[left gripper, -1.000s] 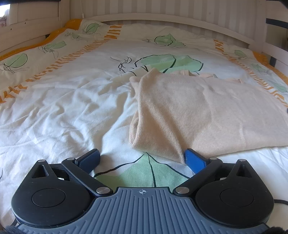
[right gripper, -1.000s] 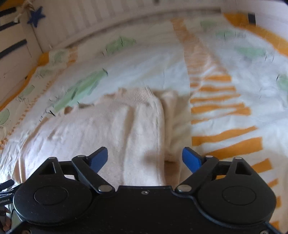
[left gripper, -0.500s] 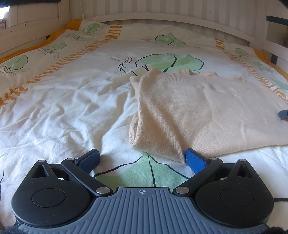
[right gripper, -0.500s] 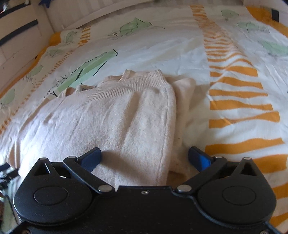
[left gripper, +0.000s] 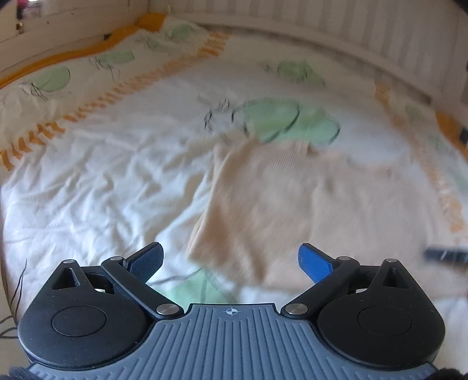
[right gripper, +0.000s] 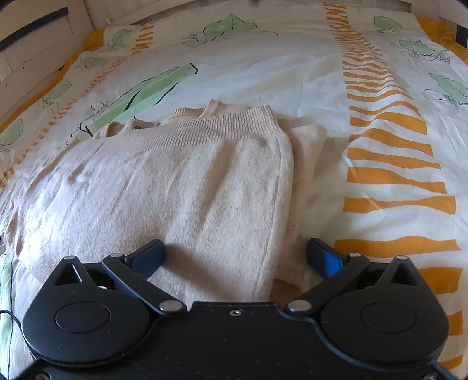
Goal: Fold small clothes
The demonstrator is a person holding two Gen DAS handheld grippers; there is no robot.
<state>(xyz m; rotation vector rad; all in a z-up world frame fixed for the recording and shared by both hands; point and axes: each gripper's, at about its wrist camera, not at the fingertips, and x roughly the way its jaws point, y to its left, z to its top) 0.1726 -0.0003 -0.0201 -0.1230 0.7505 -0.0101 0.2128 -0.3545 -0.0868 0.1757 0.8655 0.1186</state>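
Note:
A beige knit sweater (right gripper: pixel 181 187) lies folded flat on the bed, ribbed hem at the far end, with a second layer showing along its right edge. In the left wrist view the sweater (left gripper: pixel 292 204) is blurred, ahead and to the right. My left gripper (left gripper: pixel 231 258) is open and empty, just above the sweater's near left corner. My right gripper (right gripper: pixel 235 254) is open and empty, its jaws straddling the sweater's near right edge. A dark part of the other gripper (left gripper: pixel 446 254) shows at the right edge.
The bed is covered by a white duvet (right gripper: pixel 292 67) with green leaf prints and orange stripes (right gripper: pixel 392 157). A white slatted bed frame (left gripper: pixel 321 26) runs around the far side. A thin black cable (right gripper: pixel 7 314) lies at the lower left.
The left gripper has lifted and tilted, blurring its view; the sweater now sits farther ahead. The right gripper has moved closer over the sweater's near right edge. Both stay open.

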